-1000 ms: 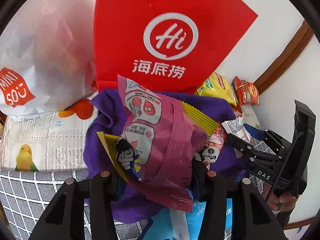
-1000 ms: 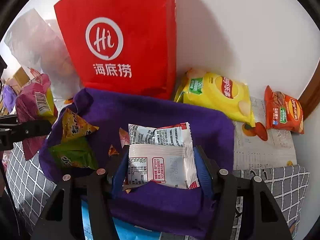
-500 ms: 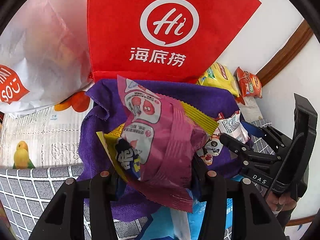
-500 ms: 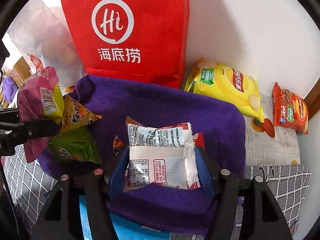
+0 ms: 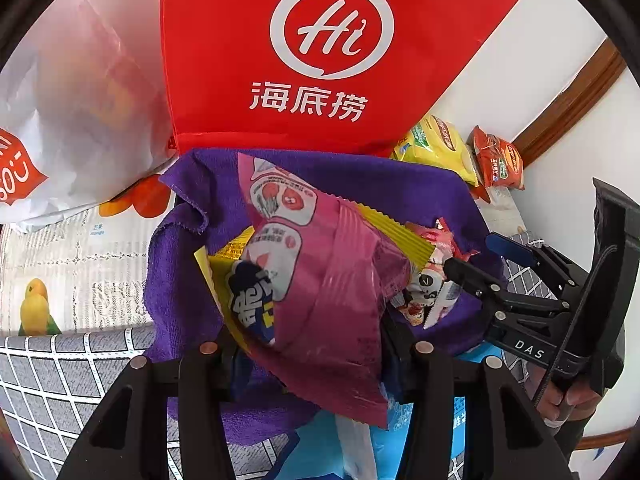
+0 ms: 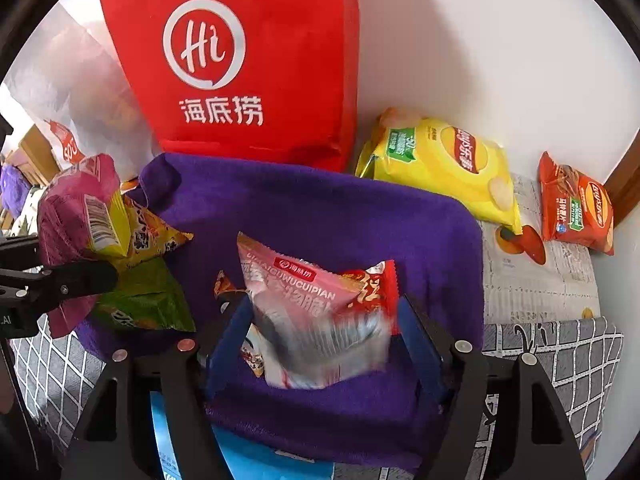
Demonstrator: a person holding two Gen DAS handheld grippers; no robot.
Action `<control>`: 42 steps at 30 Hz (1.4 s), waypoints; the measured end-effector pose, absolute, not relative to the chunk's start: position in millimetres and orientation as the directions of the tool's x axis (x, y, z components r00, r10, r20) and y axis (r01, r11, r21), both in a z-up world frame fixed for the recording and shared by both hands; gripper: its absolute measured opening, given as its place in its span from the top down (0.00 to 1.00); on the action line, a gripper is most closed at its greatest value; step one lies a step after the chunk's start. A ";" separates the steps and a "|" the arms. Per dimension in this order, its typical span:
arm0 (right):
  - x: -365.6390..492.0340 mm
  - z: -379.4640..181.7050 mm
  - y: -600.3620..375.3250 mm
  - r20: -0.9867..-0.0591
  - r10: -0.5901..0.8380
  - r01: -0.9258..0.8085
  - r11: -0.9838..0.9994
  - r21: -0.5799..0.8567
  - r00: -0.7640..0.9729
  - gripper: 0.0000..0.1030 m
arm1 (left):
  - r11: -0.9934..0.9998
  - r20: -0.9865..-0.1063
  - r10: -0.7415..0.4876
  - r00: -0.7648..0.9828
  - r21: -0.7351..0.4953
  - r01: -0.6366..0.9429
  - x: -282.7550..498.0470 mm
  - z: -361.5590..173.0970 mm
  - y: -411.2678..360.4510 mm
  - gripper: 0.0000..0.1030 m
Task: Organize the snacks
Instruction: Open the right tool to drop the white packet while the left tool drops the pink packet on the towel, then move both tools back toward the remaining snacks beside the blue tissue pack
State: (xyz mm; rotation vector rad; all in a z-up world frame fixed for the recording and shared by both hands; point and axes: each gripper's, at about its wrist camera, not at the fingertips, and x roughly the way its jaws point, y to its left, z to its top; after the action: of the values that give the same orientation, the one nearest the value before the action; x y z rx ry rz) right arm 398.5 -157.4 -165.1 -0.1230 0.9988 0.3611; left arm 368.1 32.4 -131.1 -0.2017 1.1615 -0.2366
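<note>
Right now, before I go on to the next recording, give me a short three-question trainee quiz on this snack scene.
1. True or false: the left gripper is shut on the pink-and-yellow snack packet.
2. What does the right gripper have between its opening jaws: A a yellow chip bag, B a pink-and-red foil snack packet, C nothing?
3. Fill in: the tall red paper bag stands behind the ____ cloth.

Key: 1 true; 2 B; 3 purple.
</note>
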 end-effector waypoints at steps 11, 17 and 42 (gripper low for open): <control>394.4 -147.0 -168.2 -0.804 0.265 -0.327 0.940 0.094 0.532 0.25 | 0.954 -0.864 -0.297 0.407 -0.284 0.094 366.7 -122.1 32.9 0.34; 392.1 -139.4 -170.1 -0.794 0.261 -0.330 0.941 0.081 0.549 0.25 | 0.951 -0.853 -0.306 0.423 -0.292 0.099 364.4 -113.4 32.8 0.30; 355.9 -91.2 -190.9 -0.719 0.156 -0.205 0.979 0.020 0.677 0.13 | 0.946 -0.803 -0.322 0.501 -0.292 0.139 338.6 -65.8 27.6 0.18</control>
State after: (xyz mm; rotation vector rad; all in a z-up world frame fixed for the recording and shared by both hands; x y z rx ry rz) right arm 355.9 -190.9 -91.2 -0.0642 0.8023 0.2031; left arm 338.6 27.6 -65.8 -0.1985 1.0092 -0.2807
